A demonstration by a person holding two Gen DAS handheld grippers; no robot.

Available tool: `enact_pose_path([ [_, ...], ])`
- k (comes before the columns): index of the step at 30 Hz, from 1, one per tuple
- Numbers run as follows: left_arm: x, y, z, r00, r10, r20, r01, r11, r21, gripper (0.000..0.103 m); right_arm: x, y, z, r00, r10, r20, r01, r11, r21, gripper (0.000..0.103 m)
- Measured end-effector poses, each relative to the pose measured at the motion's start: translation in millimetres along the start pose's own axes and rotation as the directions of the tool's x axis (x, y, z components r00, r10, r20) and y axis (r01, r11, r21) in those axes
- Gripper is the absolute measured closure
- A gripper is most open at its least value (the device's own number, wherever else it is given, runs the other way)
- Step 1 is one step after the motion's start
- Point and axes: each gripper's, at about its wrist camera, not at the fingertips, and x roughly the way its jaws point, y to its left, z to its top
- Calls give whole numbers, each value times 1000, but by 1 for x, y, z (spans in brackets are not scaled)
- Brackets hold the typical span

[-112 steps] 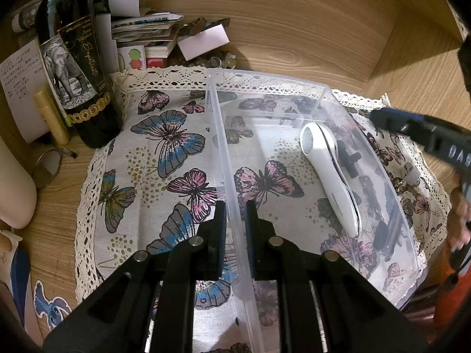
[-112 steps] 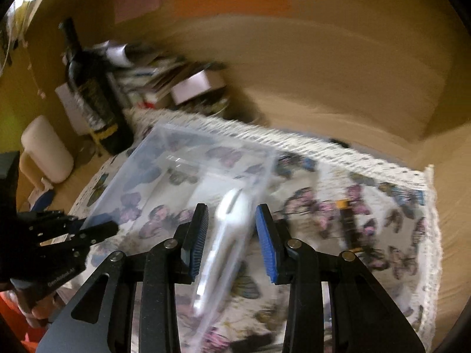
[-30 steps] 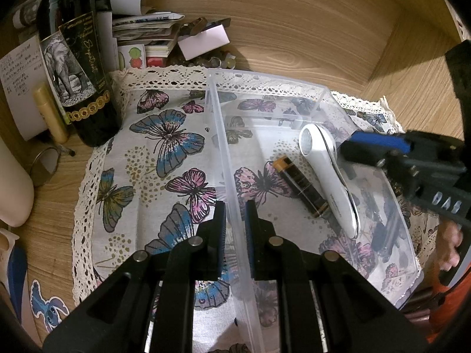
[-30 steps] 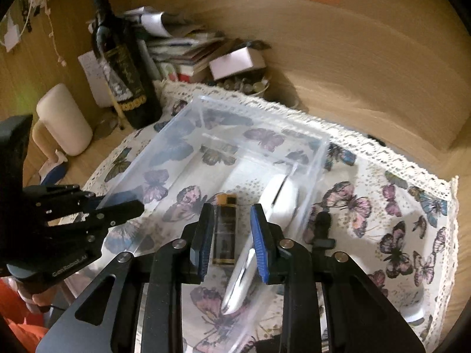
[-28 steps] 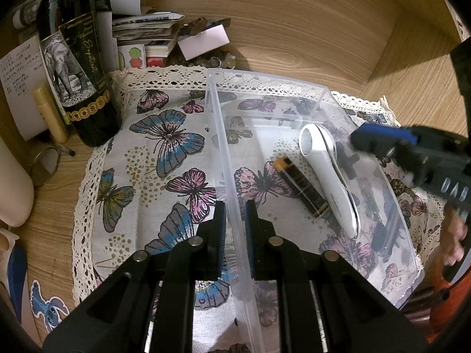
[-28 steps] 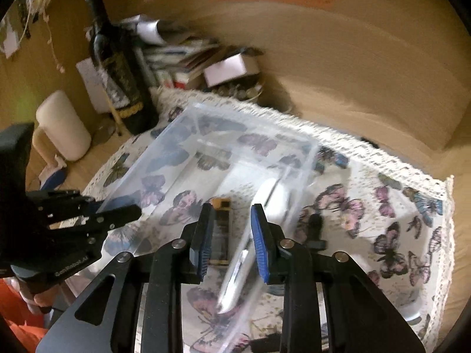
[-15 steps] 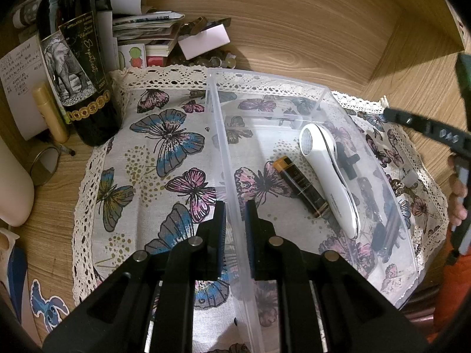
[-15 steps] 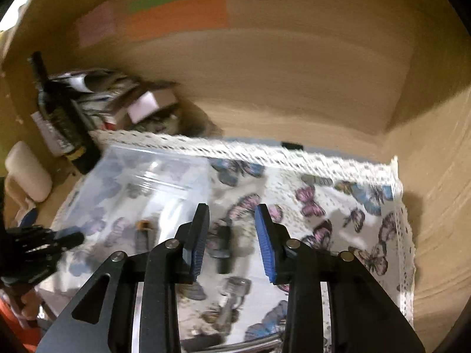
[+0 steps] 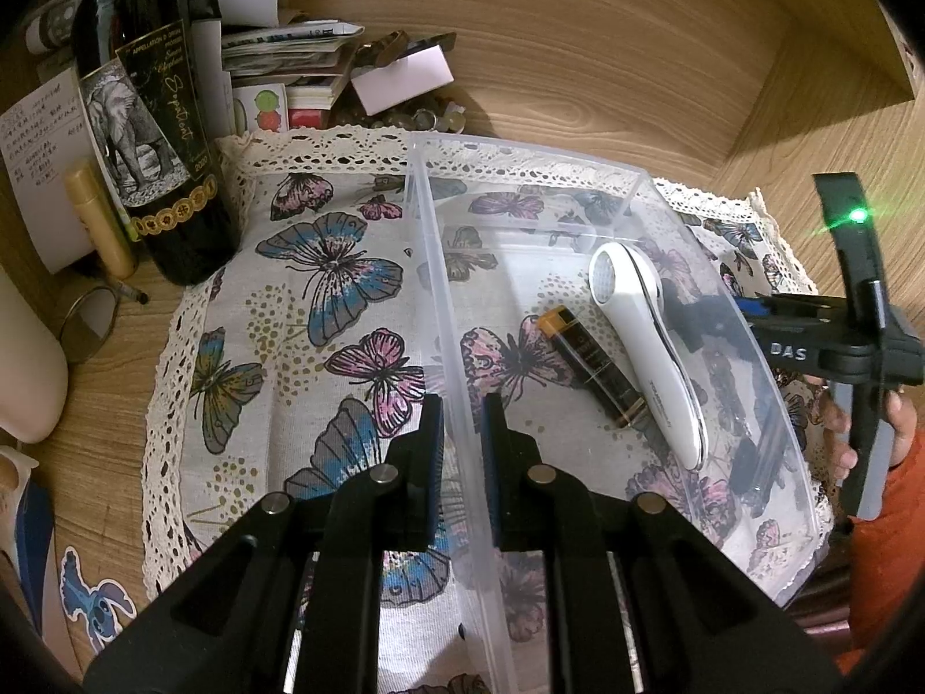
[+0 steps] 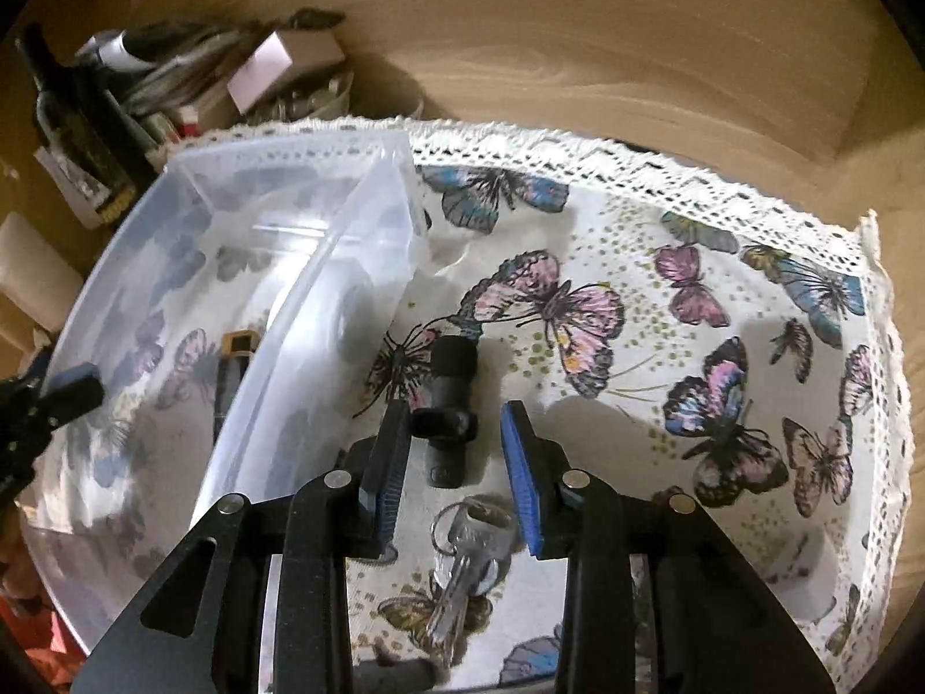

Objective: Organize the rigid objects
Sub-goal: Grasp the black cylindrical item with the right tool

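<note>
The left gripper (image 9: 462, 445) is clamped on the near side wall of a clear plastic bin (image 9: 439, 289), one finger outside the wall and one inside. The bin sits on a butterfly-print cloth (image 9: 324, 312) with a lace border, which covers the wooden table (image 9: 104, 451). Inside the bin, a white handheld device (image 9: 647, 347) lies lengthwise, and a dark tube with a gold cap (image 9: 589, 364) lies just beside it on the side nearer the gripped wall.

The right gripper (image 10: 457, 462) has its jaws apart and holds nothing. It hovers over the cloth just outside the bin's far wall, its blue pads (image 10: 520, 480) on either side of a small black T-shaped object (image 10: 448, 405) that lies on the cloth; whether either pad touches the object cannot be told. Just nearer the camera, between the gripper's arms, lies a silver key on a ring (image 10: 468, 549).

Beyond the cloth, a dark wine bottle (image 9: 156, 115) with an elephant label stands at the cloth's far left corner. Beside it are a stack of papers and booklets (image 9: 289, 63), a small white box (image 9: 404, 78) and a handwritten note (image 9: 34, 144).
</note>
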Motion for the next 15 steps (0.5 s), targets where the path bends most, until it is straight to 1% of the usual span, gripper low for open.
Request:
enact_pose_path([
  [3, 0, 0, 0, 1000, 1, 0, -1, 1000, 1, 90, 10, 0, 1, 1000, -17, -17, 17, 1000, -9, 73],
  [4, 0, 0, 0, 1000, 2, 0, -2, 1000, 2, 90, 12, 0, 1, 1000, -17, -14, 17, 1000, -8, 75],
  [5, 0, 0, 0, 1000, 1, 0, -1, 1000, 1, 90, 13, 0, 1, 1000, -21, -4, 21, 1000, -8, 81],
  [7, 0, 0, 0, 1000, 1, -1, -1, 1000, 0, 90, 12, -1, 1, 1000, -24, 2, 24, 1000, -14, 81],
  [10, 0, 0, 0, 1000, 1, -1, -1, 1000, 1, 90, 4, -1, 2, 999, -41, 34, 42, 999, -15, 81],
  [15, 1, 1, 0, 1000, -1, -3, 1, 1000, 0, 90, -27, 1, 8, 993, -35, 112, 35, 999, -2, 81],
])
